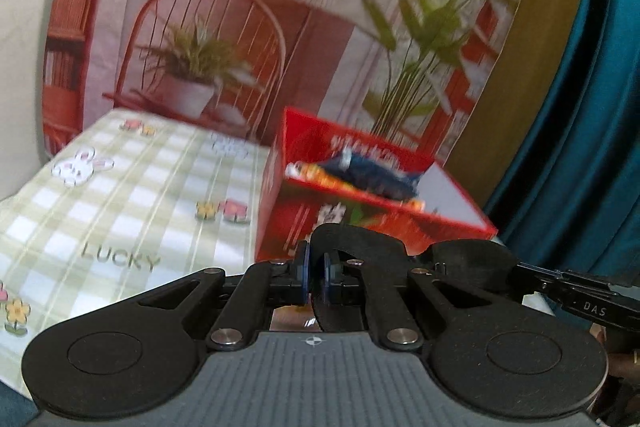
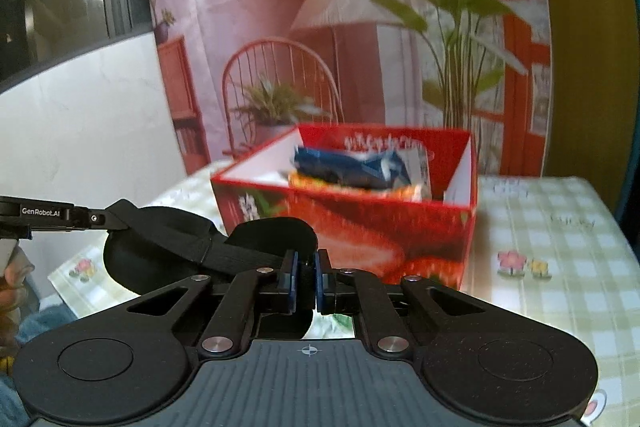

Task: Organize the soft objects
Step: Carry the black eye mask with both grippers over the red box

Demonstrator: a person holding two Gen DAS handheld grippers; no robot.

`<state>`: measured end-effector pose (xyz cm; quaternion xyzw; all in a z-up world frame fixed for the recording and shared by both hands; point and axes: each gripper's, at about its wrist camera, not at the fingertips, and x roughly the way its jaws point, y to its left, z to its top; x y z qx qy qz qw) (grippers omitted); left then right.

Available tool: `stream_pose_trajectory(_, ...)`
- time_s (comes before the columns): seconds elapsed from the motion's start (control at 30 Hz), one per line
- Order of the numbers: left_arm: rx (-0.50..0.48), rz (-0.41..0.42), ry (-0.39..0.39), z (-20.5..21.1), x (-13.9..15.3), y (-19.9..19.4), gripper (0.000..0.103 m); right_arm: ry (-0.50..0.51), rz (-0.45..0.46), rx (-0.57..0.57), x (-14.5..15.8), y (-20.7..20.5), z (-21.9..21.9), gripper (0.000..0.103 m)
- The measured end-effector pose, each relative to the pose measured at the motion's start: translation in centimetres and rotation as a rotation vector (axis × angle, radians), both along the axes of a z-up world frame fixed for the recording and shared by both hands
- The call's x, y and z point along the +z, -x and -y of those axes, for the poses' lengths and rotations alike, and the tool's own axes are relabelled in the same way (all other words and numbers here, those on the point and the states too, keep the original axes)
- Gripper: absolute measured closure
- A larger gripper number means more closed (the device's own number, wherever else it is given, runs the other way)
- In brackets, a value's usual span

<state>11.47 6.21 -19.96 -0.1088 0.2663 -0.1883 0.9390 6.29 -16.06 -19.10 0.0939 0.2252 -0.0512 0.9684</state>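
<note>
A black eye mask (image 1: 460,259) with an elastic strap hangs between both grippers, in front of a red strawberry-print box (image 1: 360,223). My left gripper (image 1: 316,277) is shut on the mask's strap end. My right gripper (image 2: 306,281) is shut on the mask's other end (image 2: 276,239). The mask's pad (image 2: 160,247) spreads to the left in the right wrist view. The box (image 2: 352,223) is open and holds a dark blue soft item (image 2: 352,169) on orange and white ones. The blue item (image 1: 372,175) also shows in the left wrist view.
The box stands on a table with a green checked cloth (image 1: 120,207) printed with flowers and "LUCKY". A printed backdrop (image 2: 320,27) of a chair and plants hangs behind. A teal curtain (image 1: 580,107) hangs at the right. The other gripper's arm (image 2: 52,217) reaches in from the left.
</note>
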Motion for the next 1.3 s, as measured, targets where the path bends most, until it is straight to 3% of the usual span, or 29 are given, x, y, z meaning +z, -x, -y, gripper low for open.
stream_pose_trajectory(0.23,-0.019,0.061,0.012,1.4,3.4,-3.2,0.096,0.033,0.037,0.013,3.2,-2.1,1.6,0.095)
stream_pose_trajectory(0.53,-0.034,0.136,-0.089,6.4,6.0,-9.8,0.096,0.093,0.025,-0.016,5.1,-8.6,5.4,0.095)
stream_pose_trajectory(0.63,-0.031,0.109,-0.117,7.8,5.3,-12.2,0.096,0.084,0.019,-0.039,4.7,-10.7,7.2,0.095)
stream_pose_trajectory(0.83,-0.065,-0.047,-0.181,9.4,1.3,-16.1,0.096,0.087,-0.082,-0.037,1.7,-13.8,9.0,0.095)
stream_pose_trajectory(0.97,-0.044,-0.121,-0.202,9.3,-0.5,-18.2,0.096,0.034,-0.130,-0.070,-0.1,-15.1,10.2,0.095)
stream_pose_trajectory(1.17,-0.066,-0.145,-0.293,10.2,-1.6,-19.5,0.096,-0.011,-0.180,-0.102,-1.9,-16.5,11.3,0.095)
stream_pose_trajectory(1.3,-0.075,-0.170,-0.298,9.4,-1.7,-19.6,0.096,-0.015,-0.202,-0.080,-1.9,-16.2,11.1,0.095)
